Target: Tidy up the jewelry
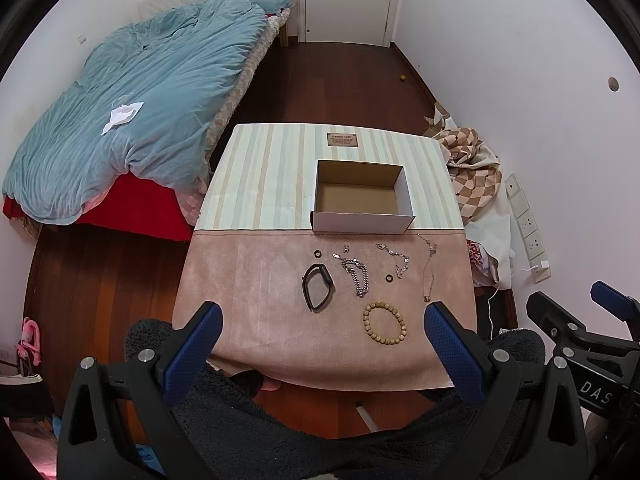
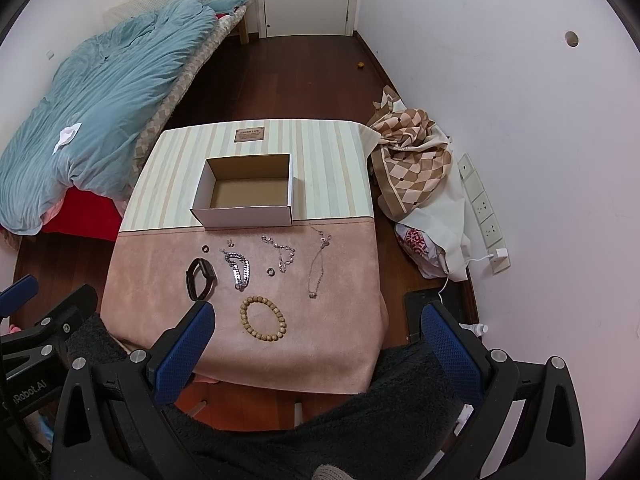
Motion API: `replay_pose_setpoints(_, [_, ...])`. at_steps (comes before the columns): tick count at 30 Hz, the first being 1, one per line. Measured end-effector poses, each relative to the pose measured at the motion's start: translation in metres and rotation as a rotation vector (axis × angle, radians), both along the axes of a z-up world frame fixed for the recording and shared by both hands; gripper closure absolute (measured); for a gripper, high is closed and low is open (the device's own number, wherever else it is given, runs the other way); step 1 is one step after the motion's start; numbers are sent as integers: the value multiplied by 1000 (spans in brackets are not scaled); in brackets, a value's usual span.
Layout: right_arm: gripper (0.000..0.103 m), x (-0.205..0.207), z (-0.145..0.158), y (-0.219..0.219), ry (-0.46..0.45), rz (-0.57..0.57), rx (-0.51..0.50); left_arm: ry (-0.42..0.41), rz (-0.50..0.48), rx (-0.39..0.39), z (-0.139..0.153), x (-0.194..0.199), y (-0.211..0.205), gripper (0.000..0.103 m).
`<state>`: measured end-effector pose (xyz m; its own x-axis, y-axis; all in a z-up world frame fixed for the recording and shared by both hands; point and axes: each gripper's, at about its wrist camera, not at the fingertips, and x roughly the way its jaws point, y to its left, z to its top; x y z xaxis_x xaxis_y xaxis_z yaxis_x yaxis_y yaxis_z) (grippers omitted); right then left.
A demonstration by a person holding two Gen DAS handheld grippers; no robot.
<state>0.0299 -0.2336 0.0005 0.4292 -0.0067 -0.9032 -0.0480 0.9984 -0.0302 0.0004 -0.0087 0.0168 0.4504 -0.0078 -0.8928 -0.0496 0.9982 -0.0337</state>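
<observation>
An open white cardboard box [image 1: 362, 224] [image 2: 244, 216], empty, stands on the small table. In front of it on the pink cloth lie a black wristband [image 1: 318, 286] [image 2: 200, 276], a thick silver chain [image 1: 356, 274] [image 2: 239, 270], a thin silver bracelet [image 1: 396, 258] [image 2: 282, 252], a fine necklace [image 1: 429, 268] [image 2: 318, 264], a wooden bead bracelet [image 1: 384, 323] [image 2: 263, 318] and two small dark rings [image 1: 317, 254] [image 1: 387, 278]. My left gripper [image 1: 322, 320] is open and empty, above the table's near edge. My right gripper [image 2: 316, 320] is open and empty, beside it.
The table [image 1: 260, 176] has a striped far half and a pink near half [image 2: 340, 340]. A bed with a blue duvet [image 1: 140, 112] is at the left. Patterned cloth and bags [image 2: 416, 168] lie at the right by the wall. Dark fleece [image 1: 280, 432] is below the grippers.
</observation>
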Motion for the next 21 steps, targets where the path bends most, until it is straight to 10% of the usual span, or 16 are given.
replay_pose_setpoints(21, [0,2,-1,2,2,4,-6,1,4,-16,0,0,8,0])
